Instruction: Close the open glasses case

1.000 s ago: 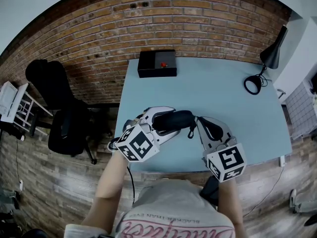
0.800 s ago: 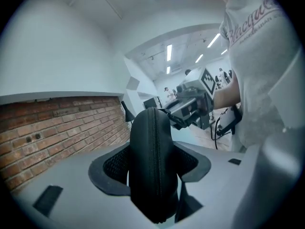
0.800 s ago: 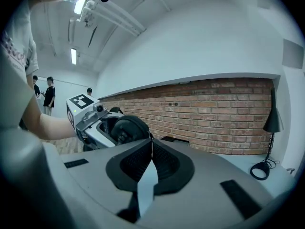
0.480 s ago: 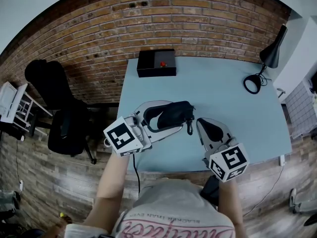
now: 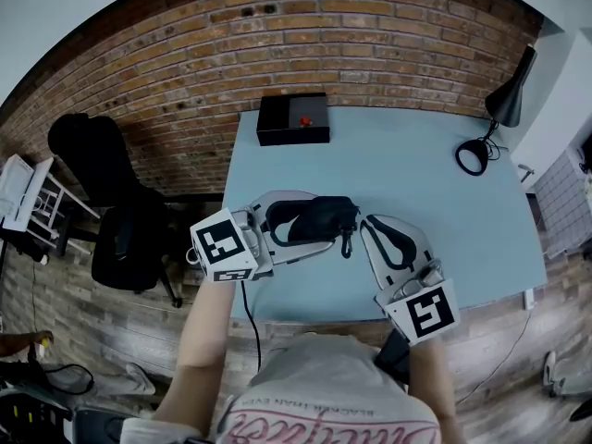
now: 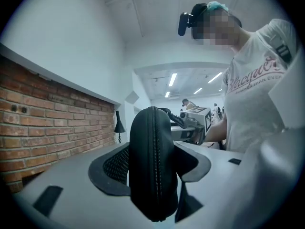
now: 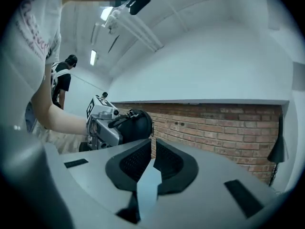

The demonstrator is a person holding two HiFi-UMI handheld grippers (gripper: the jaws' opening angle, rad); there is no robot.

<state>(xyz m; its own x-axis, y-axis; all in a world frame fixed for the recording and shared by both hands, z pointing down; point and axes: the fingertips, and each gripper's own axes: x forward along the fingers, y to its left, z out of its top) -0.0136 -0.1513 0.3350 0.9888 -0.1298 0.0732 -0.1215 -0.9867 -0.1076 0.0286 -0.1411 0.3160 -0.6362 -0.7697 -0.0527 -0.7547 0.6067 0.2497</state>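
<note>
The black zip-up glasses case (image 5: 310, 215) hangs above the blue-grey table (image 5: 416, 174), held end-on between the jaws of my left gripper (image 5: 326, 225). In the left gripper view the case (image 6: 152, 171) stands upright between the two pads, its halves together along the zip line, and my left gripper (image 6: 153, 185) is shut on it. A zip pull (image 5: 347, 243) dangles from the case's right end. My right gripper (image 5: 370, 223) sits just right of the case, jaws shut and empty. In the right gripper view the right gripper (image 7: 152, 147) points at the case (image 7: 136, 125) a short way ahead.
A black box with a red button (image 5: 293, 118) stands at the table's far left edge. A black desk lamp (image 5: 495, 123) is at the far right corner. A black office chair (image 5: 111, 211) stands left of the table, before a brick wall (image 5: 277, 35).
The left gripper has rolled and drawn left, and the case has risen with it. The right gripper has shifted slightly and stayed shut beside the case.
</note>
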